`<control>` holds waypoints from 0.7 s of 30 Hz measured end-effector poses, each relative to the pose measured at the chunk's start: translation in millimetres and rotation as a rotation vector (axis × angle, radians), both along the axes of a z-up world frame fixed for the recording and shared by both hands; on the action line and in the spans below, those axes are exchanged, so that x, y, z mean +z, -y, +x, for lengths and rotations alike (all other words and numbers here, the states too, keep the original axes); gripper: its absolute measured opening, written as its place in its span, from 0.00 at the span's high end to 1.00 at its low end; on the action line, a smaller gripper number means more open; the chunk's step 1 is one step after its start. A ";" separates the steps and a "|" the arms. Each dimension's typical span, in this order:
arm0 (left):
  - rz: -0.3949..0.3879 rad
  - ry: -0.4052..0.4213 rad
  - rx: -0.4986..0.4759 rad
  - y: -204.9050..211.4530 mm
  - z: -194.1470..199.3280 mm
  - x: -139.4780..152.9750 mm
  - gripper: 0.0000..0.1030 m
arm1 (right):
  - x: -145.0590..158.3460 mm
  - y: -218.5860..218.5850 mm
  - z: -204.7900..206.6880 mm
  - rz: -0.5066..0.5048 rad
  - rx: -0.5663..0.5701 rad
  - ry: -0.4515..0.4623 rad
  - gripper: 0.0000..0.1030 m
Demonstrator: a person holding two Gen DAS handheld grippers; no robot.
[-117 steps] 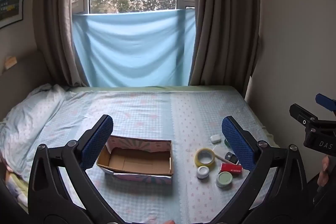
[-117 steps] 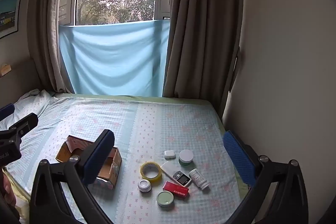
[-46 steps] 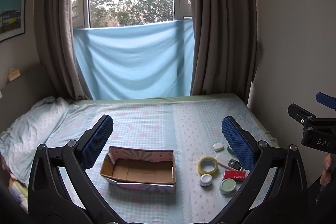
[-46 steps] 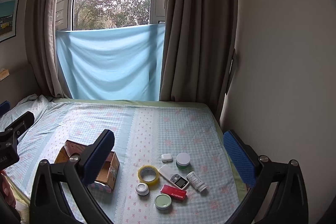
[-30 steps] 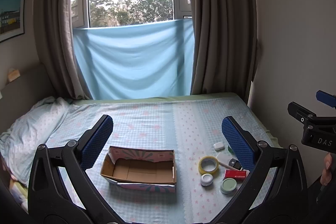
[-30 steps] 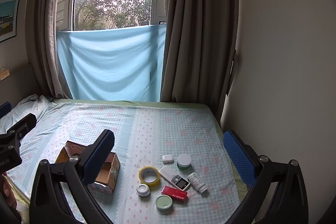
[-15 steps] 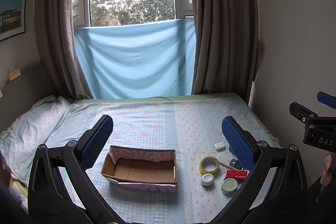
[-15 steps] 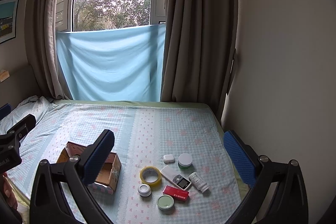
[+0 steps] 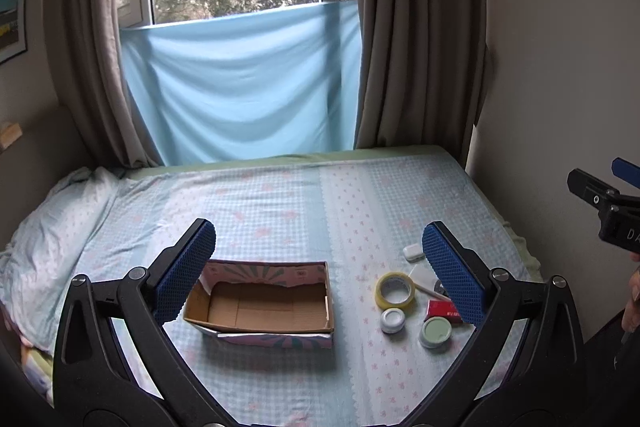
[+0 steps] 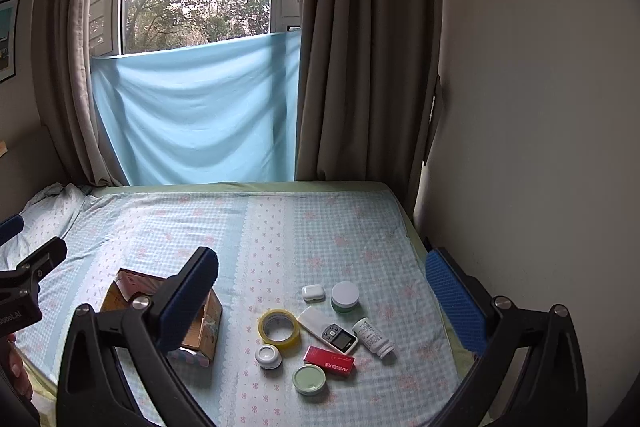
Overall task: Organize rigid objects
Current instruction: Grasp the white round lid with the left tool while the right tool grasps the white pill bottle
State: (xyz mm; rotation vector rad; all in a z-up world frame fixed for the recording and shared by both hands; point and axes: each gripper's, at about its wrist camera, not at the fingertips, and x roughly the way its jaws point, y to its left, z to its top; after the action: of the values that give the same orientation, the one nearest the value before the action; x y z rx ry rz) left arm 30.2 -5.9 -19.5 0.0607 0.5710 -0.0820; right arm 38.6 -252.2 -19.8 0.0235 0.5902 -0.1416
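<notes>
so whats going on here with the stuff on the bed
A person holds a two-finger gripper in each hand above a bed. Both the left gripper and right gripper are open and empty. The cardboard box sits empty, and the tape roll, red box and small jars lie loose beside it.

Bed sheet (image 10: 320,227): pale blue check with pink bows, white dotted strip down the middle. Cloth (image 10: 192,115) over window: plain sky blue. Curtains (image 10: 360,67): grey-brown. Box (image 9: 260,303): brown card inside, pink and teal print outside. Tape (image 10: 279,329): yellow. Small box (image 10: 329,359): red, white lettering. Jar (image 10: 309,379): pale green lid. Second jar (image 10: 345,297): white lid, green base. Case (image 10: 313,293): white. Bottle (image 10: 374,337): white, printed label. Small pot (image 10: 268,355): white-grey. Left tongs (image 9: 320,267) and right tongs (image 10: 332,299): black arms, blue textured pads.
</notes>
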 end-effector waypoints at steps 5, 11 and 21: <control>-0.009 -0.127 -0.030 13.1 27.9 -47.9 0.00 | -28.2 31.8 13.9 0.000 -0.070 -0.063 0.00; 0.005 -0.273 -0.040 43.8 59.7 -114.4 0.00 | -83.8 79.1 46.6 0.007 -0.095 -0.178 0.00; 0.083 -0.530 -0.079 103.7 109.6 -233.2 0.00 | -203.6 137.0 125.8 0.027 -0.036 -0.456 0.00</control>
State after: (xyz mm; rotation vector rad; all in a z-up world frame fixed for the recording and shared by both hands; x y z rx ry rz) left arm 139.8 -109.6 -252.8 0.1446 1.1022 -0.1535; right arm 164.4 -389.2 -223.4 0.0283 1.0470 -0.1758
